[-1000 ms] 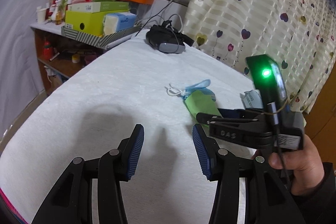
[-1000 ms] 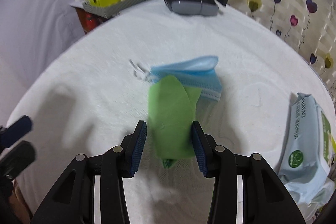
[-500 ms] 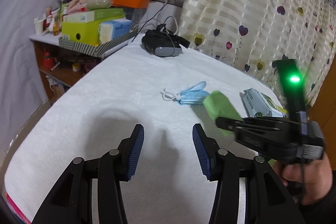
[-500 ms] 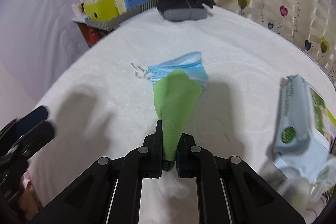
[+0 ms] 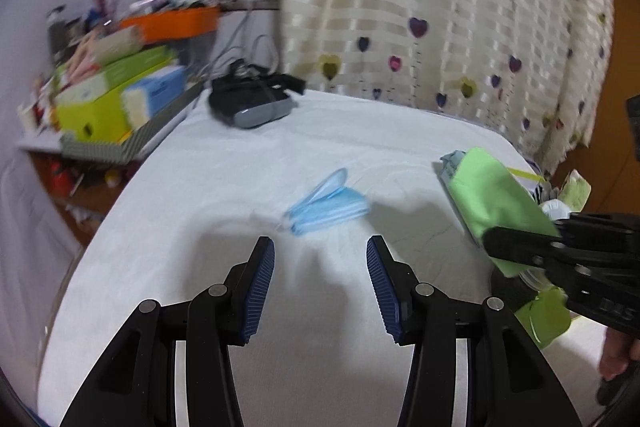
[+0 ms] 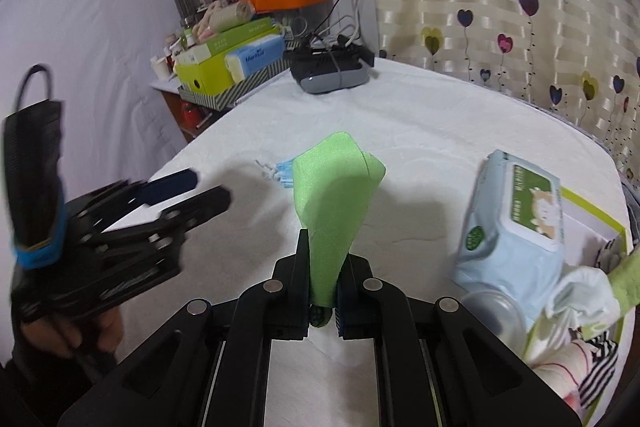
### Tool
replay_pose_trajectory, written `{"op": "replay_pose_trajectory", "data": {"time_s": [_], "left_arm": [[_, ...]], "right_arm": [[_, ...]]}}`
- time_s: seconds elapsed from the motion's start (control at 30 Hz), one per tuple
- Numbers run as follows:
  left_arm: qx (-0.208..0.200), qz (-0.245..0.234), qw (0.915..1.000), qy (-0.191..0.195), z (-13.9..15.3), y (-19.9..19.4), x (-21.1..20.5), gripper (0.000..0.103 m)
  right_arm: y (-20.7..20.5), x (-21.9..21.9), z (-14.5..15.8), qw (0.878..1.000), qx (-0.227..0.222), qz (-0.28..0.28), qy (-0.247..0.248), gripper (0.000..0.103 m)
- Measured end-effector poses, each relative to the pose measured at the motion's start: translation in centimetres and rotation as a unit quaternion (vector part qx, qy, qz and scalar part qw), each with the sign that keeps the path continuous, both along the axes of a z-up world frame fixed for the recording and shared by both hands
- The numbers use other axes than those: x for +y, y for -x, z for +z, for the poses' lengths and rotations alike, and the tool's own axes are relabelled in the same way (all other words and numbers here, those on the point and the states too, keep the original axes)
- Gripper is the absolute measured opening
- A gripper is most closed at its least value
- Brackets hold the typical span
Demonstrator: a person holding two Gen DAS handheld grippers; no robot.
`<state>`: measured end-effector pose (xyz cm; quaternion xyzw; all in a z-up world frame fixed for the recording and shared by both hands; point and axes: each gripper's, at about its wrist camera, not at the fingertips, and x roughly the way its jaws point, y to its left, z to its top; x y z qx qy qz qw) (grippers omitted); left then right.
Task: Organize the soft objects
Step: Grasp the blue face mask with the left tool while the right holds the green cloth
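We have the right gripper [image 6: 322, 291] clenched on one green cloth [image 6: 334, 195], its fingers pinching the narrow lower end so the rest stands up off the white tabletop [image 6: 420, 131] in a loose fold; it looks light, limp and thin, so an edge pinch should serve, though it will likely droop and swing; the left gripper [image 5: 320, 283] is released, fingers apart with nothing between them; one blue face mask [image 5: 328, 207] lies flat on the tabletop beyond it, equally soft, probably best taken at its pleated middle; one pack of wipes [image 6: 508, 223] sits at the right, beside a box [image 6: 600, 227] of mixed soft things we cannot count.
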<state>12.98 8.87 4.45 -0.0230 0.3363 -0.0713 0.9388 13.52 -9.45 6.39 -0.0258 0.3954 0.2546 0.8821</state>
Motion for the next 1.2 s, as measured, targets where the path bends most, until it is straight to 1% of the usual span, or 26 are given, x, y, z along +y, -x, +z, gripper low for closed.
{"op": "replay_pose_trajectory", "data": {"time_s": [0.07,0.17,0.47,0.53,0.67,0.73,0.87,0.93,1.0,1.03,1.07,1.13,1.2], "left_arm": [[0.002,-0.013,0.9998,-0.016,-0.3,-1.6,-0.6,0.047],[0.006,-0.034,0.999,-0.029,-1.0,-3.8,-1.1,0.047],[0.024,-0.074,0.9955,-0.054,-3.6,-9.7,-1.8,0.048],[0.034,-0.086,0.994,-0.058,-4.5,-10.5,-2.1,0.048],[0.049,-0.092,0.9919,-0.073,-5.9,-11.5,-2.5,0.048],[0.05,-0.093,0.9917,-0.074,-6.1,-11.8,-2.7,0.048],[0.055,-0.086,0.9907,-0.09,-6.5,-12.2,-3.3,0.047],[0.062,-0.086,0.99,-0.092,-6.8,-12.2,-3.5,0.041],[0.064,-0.086,0.9903,-0.089,-6.7,-12.0,-3.6,0.031],[0.066,-0.084,0.9903,-0.09,-6.6,-11.8,-3.6,0.023],[0.066,-0.081,0.9902,-0.093,-6.5,-11.7,-3.7,0.017],[0.068,-0.077,0.9904,-0.092,-6.3,-11.2,-3.8,0.012],[0.068,-0.069,0.9916,-0.086,-5.9,-10.6,-3.7,0.01]], "right_arm": [[0.1,-0.6,0.2,1.0,-0.002,-0.004,-0.002,0.009],[0.0,-1.3,0.5,1.0,-0.005,-0.01,-0.005,0.009],[-1.2,-2.3,-0.2,1.0,0.002,-0.019,0.0,0.009],[-1.5,-2.4,-0.3,1.0,0.004,-0.02,0.0,0.009],[-2.0,-2.6,-0.7,1.0,0.007,-0.021,0.001,0.009],[-2.2,-2.6,-0.8,1.0,0.008,-0.021,0.001,0.009],[-2.4,-2.8,-1.1,1.0,0.013,-0.021,-0.002,0.009],[-2.3,-2.9,-1.0,1.0,0.011,-0.02,-0.003,0.009],[-2.3,-3.1,-0.9,1.0,0.011,-0.022,-0.006,0.009],[-2.2,-3.1,-0.9,1.0,0.01,-0.022,-0.006,0.009],[-2.2,-3.2,-0.9,1.0,0.01,-0.023,-0.007,0.009],[-2.1,-3.4,-0.8,1.0,0.01,-0.024,-0.01,0.009],[-1.9,-3.5,-0.5,1.0,0.008,-0.023,-0.013,0.009]]}}
